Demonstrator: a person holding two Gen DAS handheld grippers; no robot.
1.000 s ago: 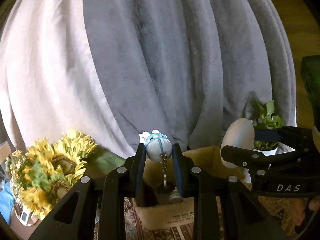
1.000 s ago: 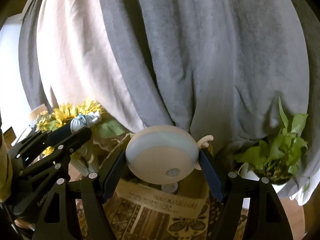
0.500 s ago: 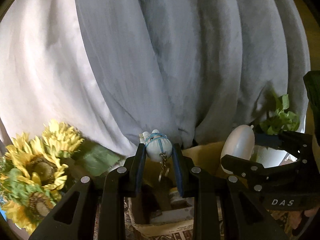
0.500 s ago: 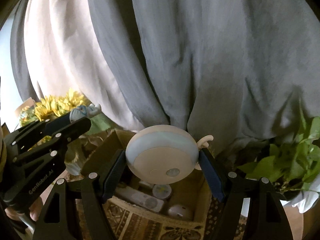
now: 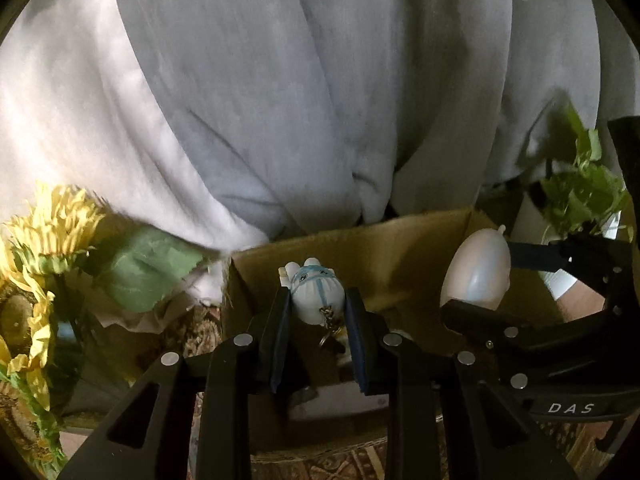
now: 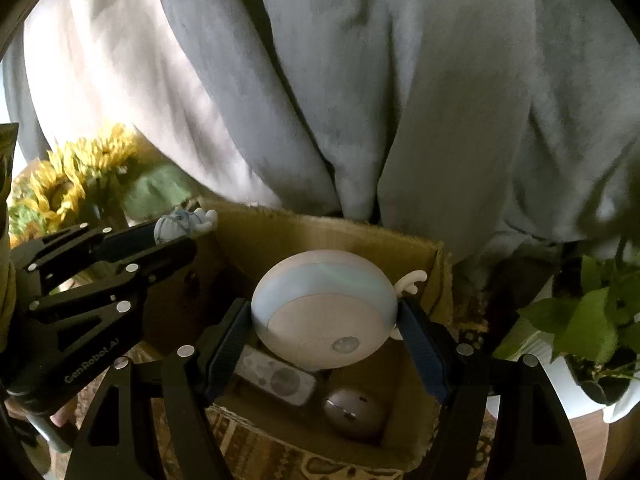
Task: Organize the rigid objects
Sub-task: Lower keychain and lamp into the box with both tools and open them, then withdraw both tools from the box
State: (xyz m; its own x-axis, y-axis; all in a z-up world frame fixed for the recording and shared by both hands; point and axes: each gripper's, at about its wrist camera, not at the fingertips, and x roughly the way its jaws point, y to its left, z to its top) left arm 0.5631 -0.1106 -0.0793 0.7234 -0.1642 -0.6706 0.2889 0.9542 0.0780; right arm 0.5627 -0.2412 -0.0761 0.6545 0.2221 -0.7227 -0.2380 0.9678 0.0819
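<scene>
While grey and white curtains (image 6: 360,100) fill the background, an open cardboard box (image 6: 320,232) stands on a patterned surface whose edges are out of view, between sunflowers (image 6: 60,184) on its left and a potted plant (image 6: 592,320) on its right. Inside the box already lie a remote control (image 6: 276,380) and a computer mouse (image 6: 354,406); two items are, by judgement, still to be put in. The right hand-held gripper (image 6: 326,320) is clamped on a round white night light (image 6: 324,312), held above the box opening with its flat face and sensor towards the camera and its hook to the right. The left hand-held gripper (image 5: 318,304) has just been opening slightly, its pads about a small blue-and-white keychain figure (image 5: 316,292) over the box; the figure's long axis runs along the fingers, head forward, chain hanging beneath.
</scene>
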